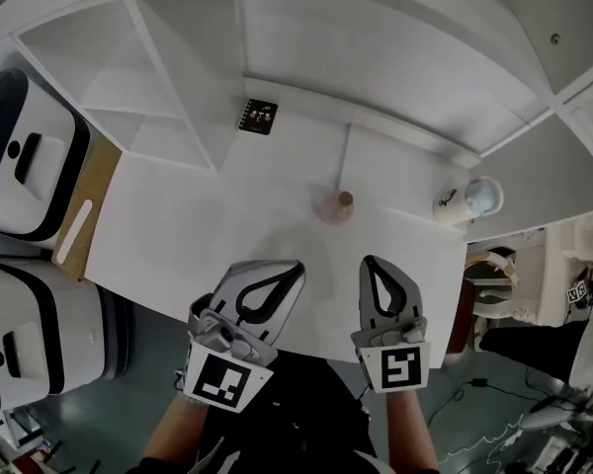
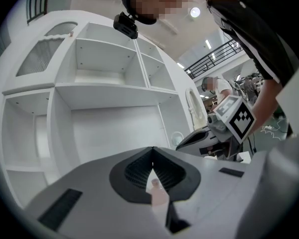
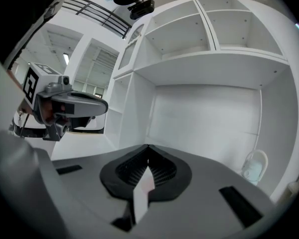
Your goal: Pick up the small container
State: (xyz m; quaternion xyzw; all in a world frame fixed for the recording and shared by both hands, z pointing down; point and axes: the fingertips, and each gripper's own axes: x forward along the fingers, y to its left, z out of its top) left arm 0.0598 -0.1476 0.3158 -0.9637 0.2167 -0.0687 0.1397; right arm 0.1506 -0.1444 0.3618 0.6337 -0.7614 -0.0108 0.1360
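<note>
The small container (image 1: pixel 336 206), a pale pink bottle with a tan cap, stands upright near the middle of the white table (image 1: pixel 198 235). Both grippers hover over the near edge, short of it. My left gripper (image 1: pixel 298 265) is shut and empty, its tip pointing toward the bottle from the near left. My right gripper (image 1: pixel 368 261) is also shut and empty, to the near right of the bottle. In the left gripper view the small container (image 2: pixel 157 193) shows through the gap behind the shut left gripper (image 2: pixel 153 148). The right gripper (image 3: pixel 148 146) holds nothing.
A white cup with a clear bluish lid (image 1: pixel 469 200) stands at the table's right end. A black marker card (image 1: pixel 259 117) lies at the back by the white shelf unit (image 1: pixel 168 87). White and black machines (image 1: pixel 25 156) stand left of the table.
</note>
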